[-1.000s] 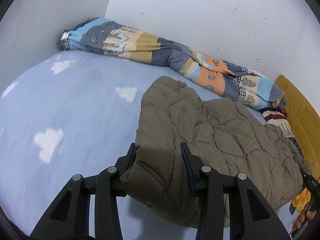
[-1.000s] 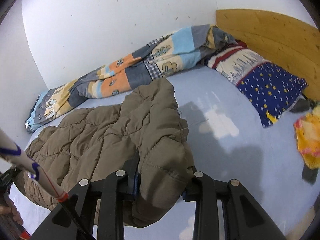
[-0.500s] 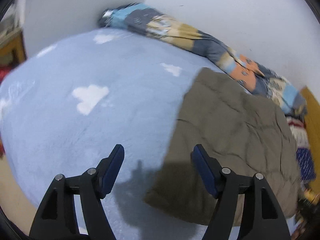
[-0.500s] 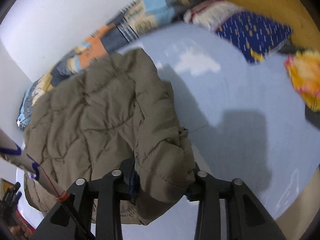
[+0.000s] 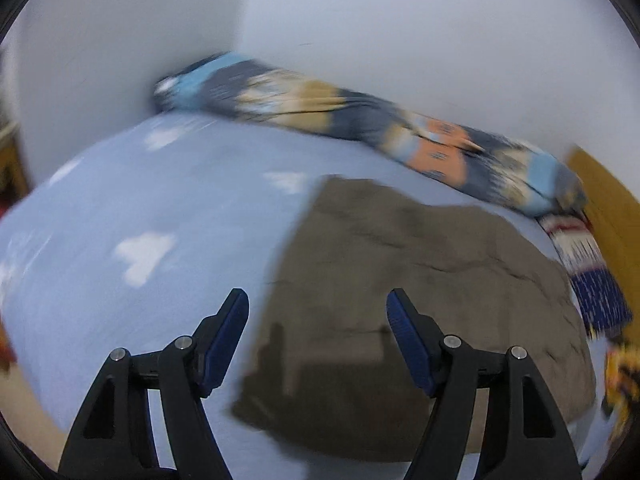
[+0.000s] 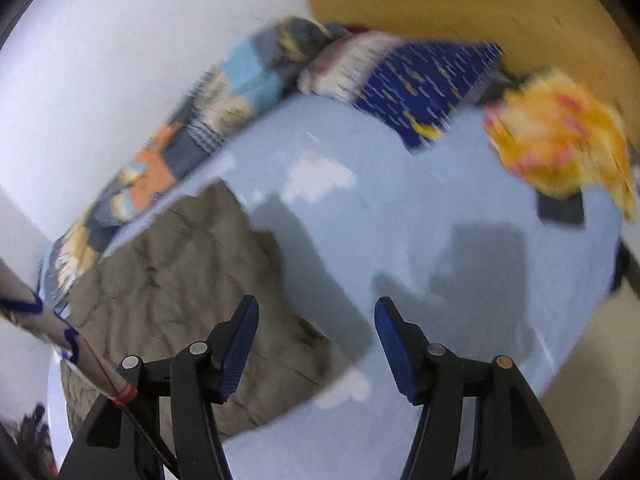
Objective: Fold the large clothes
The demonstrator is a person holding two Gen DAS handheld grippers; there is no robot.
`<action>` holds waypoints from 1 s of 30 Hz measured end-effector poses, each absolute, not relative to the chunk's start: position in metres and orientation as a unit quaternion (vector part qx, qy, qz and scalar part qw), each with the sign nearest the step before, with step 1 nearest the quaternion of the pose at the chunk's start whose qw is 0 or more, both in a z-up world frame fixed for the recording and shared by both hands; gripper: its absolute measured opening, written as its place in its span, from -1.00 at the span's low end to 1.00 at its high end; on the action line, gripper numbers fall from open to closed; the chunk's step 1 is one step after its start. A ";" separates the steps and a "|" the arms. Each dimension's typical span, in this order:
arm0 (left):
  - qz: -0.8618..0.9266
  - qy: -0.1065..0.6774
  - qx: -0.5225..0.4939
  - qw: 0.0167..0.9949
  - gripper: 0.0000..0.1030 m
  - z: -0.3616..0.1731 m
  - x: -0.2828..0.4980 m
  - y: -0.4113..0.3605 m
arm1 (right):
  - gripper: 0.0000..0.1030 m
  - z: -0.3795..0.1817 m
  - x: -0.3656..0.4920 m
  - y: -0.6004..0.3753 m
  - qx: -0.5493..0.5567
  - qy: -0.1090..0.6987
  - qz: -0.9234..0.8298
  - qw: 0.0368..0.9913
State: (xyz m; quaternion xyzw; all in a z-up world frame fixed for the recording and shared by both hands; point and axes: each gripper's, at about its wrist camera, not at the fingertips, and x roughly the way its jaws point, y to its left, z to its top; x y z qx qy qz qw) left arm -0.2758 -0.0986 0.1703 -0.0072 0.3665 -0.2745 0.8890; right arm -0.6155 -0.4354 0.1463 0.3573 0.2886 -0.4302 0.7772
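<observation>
An olive-brown quilted jacket [image 5: 420, 292] lies flat on the light blue bed sheet [image 5: 168, 208], its near edge folded over. My left gripper [image 5: 318, 312] hovers open above the jacket's near left edge, with nothing between its blue pads. In the right wrist view the same jacket [image 6: 180, 280] lies to the left. My right gripper [image 6: 316, 320] hangs over the jacket's right corner and the bare sheet [image 6: 400, 208]; its jaws are opening and free of the cloth. Both views are blurred.
A rolled patchwork blanket [image 5: 360, 124] lies along the white wall. A blue starred pillow [image 6: 424, 80] and a yellow cloth [image 6: 560, 136] sit near the wooden headboard [image 6: 460, 4]. A dark flat object [image 6: 560, 208] lies under the yellow cloth. A striped cord [image 6: 56, 324] crosses the left.
Both grippers let go of the jacket's folded edge and opened. The jacket dropped flat onto the sheet. Both cameras pulled back and swung, the left one first.
</observation>
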 end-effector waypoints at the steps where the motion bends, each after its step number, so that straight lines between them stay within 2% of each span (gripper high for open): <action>1: -0.297 0.360 0.012 0.884 0.37 0.174 -0.283 -0.118 | 0.26 0.150 -0.605 -0.435 0.349 0.293 -0.419 0.786; 7: -0.367 0.351 0.078 0.858 0.37 0.171 -0.303 -0.207 | 0.26 0.141 -0.498 -0.414 0.272 0.366 -0.319 0.831; 13: -0.360 0.374 0.137 0.844 0.37 0.127 -0.297 -0.266 | 0.26 0.116 -0.407 -0.398 0.192 0.420 -0.290 0.838; 18: -0.346 0.387 0.182 0.835 0.45 0.106 -0.291 -0.284 | 0.31 0.083 -0.379 -0.391 0.147 0.465 -0.308 0.817; 21: -0.347 0.401 0.169 0.831 0.47 0.100 -0.286 -0.284 | 0.34 0.074 -0.372 -0.391 0.130 0.478 -0.315 0.810; 24: -0.352 0.381 0.152 0.841 0.47 0.109 -0.290 -0.277 | 0.33 0.078 -0.372 -0.390 0.126 0.472 -0.320 0.811; 25: -0.357 0.374 0.143 0.844 0.47 0.116 -0.289 -0.274 | 0.28 0.086 -0.374 -0.392 0.134 0.457 -0.318 0.820; 30: -0.350 0.342 0.112 0.865 0.47 0.147 -0.268 -0.271 | 0.27 0.121 -0.364 -0.415 0.154 0.400 -0.327 0.842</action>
